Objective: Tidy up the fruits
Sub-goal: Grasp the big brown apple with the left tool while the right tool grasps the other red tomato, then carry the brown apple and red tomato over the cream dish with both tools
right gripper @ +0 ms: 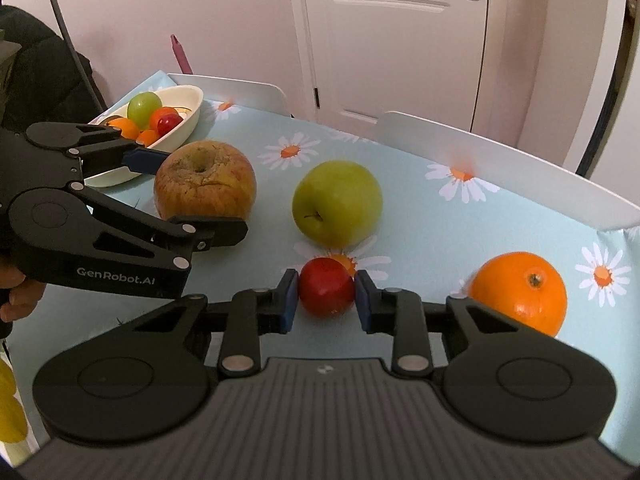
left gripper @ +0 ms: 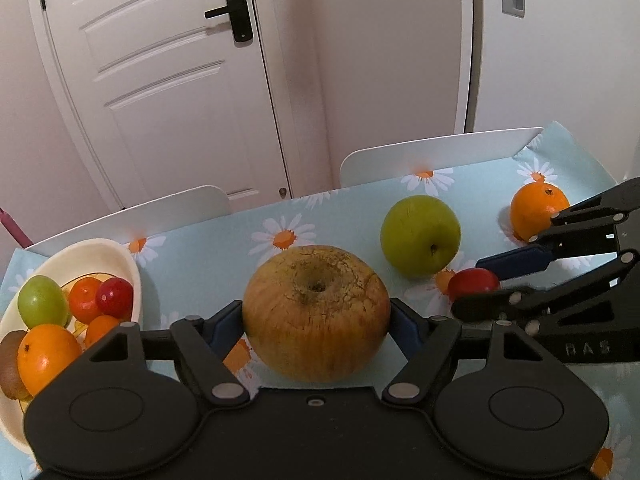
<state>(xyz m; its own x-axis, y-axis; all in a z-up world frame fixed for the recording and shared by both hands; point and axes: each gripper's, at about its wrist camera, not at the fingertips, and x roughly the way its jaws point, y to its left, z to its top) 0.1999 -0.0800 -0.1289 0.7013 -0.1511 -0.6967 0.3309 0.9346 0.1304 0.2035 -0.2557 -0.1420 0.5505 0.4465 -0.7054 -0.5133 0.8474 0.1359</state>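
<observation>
My left gripper (left gripper: 316,320) is shut on a large brownish-yellow apple (left gripper: 316,312), which rests on the daisy tablecloth; it also shows in the right wrist view (right gripper: 205,180). My right gripper (right gripper: 326,294) is shut on a small red fruit (right gripper: 326,292), also seen in the left wrist view (left gripper: 474,282). A green apple (left gripper: 420,236) (right gripper: 337,204) lies between them, farther back. An orange (left gripper: 538,208) (right gripper: 520,292) lies at the right. A white bowl (left gripper: 100,256) (right gripper: 188,120) at the left holds several small fruits.
The table has a light blue daisy cloth (left gripper: 224,252). Two white chair backs (left gripper: 436,160) (left gripper: 132,220) stand along its far edge. A white door (left gripper: 160,80) is behind them. A dark jacket (right gripper: 40,80) is at the far left.
</observation>
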